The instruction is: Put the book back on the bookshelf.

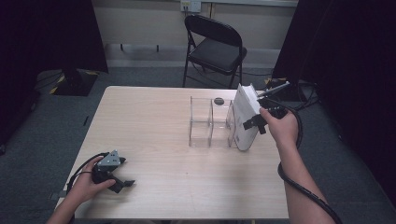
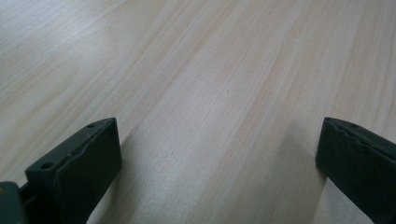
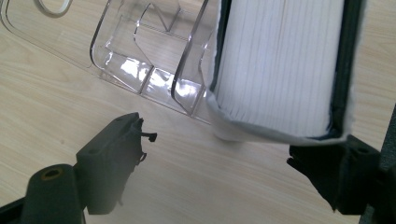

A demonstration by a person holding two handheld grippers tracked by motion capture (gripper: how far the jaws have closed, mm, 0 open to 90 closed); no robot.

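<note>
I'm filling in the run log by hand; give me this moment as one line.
left gripper: open, resting on table | right gripper: open beside book | book: upright at clear plastic rack, right end

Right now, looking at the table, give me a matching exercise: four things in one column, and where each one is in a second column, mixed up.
Things:
1. book
2. clear rack
3. left gripper
4. folding chair

Places:
A. on the floor beyond the far edge of the table
B. resting at the table's near left corner, fingers apart
C. middle of the table, its slots holding no books
D. standing at the rack's right end, by the right gripper

Pairs: 1-D, 2-C, 3-B, 4-A
</note>
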